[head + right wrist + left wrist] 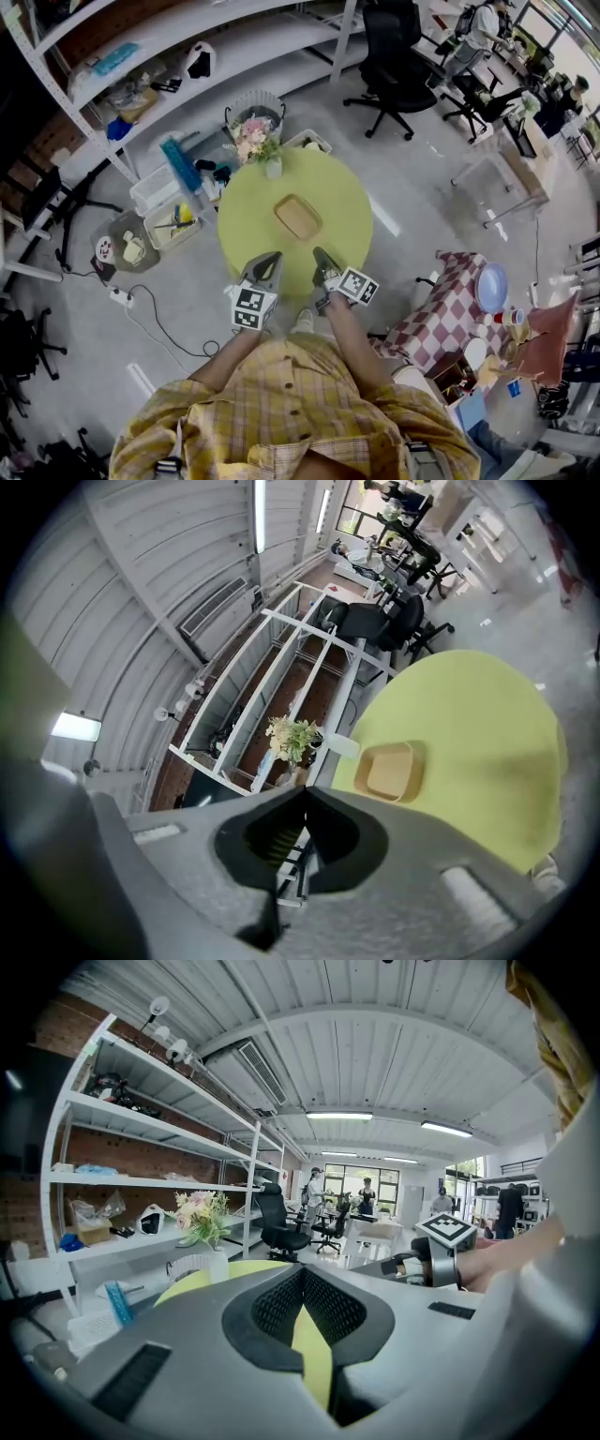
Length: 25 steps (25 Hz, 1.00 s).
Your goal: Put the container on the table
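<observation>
Round and yellow-green, the table [349, 197] carries the tan container [297, 217] near its middle. Your left gripper [270, 259] and right gripper [321, 254] hover at its near edge, both jaws closed on nothing, with the container ahead of them and apart from both.

The container [297, 217] sits on the table [342, 192] near its middle, with a vase of flowers [255, 141] on the table's far-left edge. The left gripper [272, 258] and right gripper [321, 255] hang side by side over the table's near edge, apart from the container. Bins [155, 187] lie on the floor left of the table, a shelving rack [187, 28] stands beyond it to the left, and an office chair [394, 56] beyond it to the right.
</observation>
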Tool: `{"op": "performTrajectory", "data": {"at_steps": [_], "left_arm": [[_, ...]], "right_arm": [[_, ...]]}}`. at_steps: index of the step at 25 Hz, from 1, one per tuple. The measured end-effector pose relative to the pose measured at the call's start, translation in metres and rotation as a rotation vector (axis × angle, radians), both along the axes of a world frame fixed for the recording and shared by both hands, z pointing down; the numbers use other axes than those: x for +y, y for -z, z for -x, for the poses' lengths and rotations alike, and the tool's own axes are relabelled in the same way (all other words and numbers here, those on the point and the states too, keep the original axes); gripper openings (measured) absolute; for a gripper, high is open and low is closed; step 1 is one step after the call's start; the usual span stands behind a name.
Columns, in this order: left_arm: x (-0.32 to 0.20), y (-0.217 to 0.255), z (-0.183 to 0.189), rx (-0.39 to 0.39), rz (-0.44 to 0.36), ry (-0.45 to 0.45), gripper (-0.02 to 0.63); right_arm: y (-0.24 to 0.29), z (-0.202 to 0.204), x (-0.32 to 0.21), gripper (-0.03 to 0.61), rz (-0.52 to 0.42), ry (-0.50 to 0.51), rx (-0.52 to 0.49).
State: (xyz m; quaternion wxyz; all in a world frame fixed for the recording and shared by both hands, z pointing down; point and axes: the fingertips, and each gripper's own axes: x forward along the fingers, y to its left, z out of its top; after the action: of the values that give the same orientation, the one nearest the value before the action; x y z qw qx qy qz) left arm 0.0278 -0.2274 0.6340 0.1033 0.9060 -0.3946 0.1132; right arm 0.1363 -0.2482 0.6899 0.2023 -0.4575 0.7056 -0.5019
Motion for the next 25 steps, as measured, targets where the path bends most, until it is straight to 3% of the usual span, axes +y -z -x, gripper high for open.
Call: {"op": "performTrajectory", "data": {"at_steps": [7,12,16,25], "left_arm": [[0.002,-0.007,0.003,-0.004,-0.003,-0.007,0.007],[0.003,-0.003,0.003,0.001,-0.005,-0.012,0.008],[0.003,-0.001,0.005,0.003,0.001,-0.015,0.008],[0.006,-0.002,0.006,0.01,-0.003,-0.019,0.008]], "right_arm": [[0.019,0.007,0.008,-0.002,-0.071,0.093,0.268],[0.028,0.014,0.013,-0.002,-0.127,0.127,0.361],[0.034,0.025,0.018,-0.002,-0.194,0.177,0.535],[0.05,0.034,0.023,-0.002,-0.295,0.204,0.672]]}}
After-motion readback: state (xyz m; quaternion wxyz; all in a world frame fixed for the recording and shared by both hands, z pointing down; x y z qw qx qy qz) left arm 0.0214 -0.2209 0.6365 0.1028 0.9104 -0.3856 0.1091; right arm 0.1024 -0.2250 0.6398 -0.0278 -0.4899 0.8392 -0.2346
